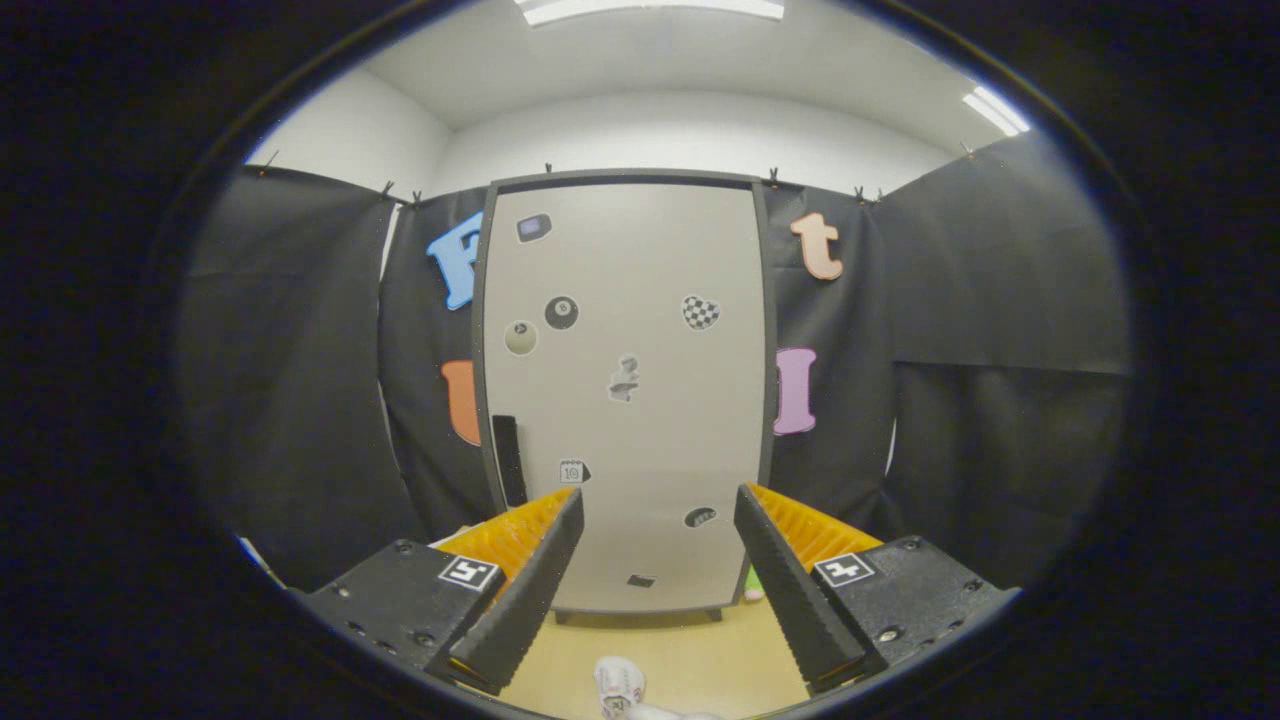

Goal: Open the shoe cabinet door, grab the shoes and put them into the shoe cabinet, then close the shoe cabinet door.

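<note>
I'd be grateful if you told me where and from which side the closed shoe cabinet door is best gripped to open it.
Probably by the dark vertical handle low on the left edge of the shoe cabinet door. It is a narrow upright bar, so the open gripper, now well short of the door, should come straight on with one finger either side. The hinges likely sit opposite.

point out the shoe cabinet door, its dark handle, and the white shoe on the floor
shoe cabinet door (640,420), gripper view, its bare middle panel.
handle (509,460), gripper view, mid bar.
white shoe (619,686), gripper view, its top, between the open jaws.
</note>
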Demonstrator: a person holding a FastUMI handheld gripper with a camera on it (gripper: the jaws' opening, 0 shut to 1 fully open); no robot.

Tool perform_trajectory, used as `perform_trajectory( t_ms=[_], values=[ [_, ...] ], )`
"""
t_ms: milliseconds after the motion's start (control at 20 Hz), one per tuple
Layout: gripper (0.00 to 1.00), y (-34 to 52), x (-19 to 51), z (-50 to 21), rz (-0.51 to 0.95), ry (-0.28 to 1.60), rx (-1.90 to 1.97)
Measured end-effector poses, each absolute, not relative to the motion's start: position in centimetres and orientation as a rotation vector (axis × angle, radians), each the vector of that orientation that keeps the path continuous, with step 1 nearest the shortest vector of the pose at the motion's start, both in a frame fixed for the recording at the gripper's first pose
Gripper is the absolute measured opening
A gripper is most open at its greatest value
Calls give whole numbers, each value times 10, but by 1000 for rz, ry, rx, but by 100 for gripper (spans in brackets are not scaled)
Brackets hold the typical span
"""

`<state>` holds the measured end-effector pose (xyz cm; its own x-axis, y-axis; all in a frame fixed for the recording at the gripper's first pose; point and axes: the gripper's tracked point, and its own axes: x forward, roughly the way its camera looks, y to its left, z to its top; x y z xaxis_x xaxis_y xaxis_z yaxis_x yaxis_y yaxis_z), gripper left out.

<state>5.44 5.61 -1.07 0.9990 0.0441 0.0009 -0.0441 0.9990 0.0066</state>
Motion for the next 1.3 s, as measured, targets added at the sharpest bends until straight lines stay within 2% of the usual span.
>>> perform_trajectory(
  t_ms=[400, 800, 1150, 1300],
  values=[
    [99, 143, 140, -45, 163, 65, 25],
    [99, 208, 221, -65, 206, 92, 25],
    [87, 219, 271, -79, 171, 126, 30],
    [72, 221, 269, -78, 146, 120, 26]
  ],
)
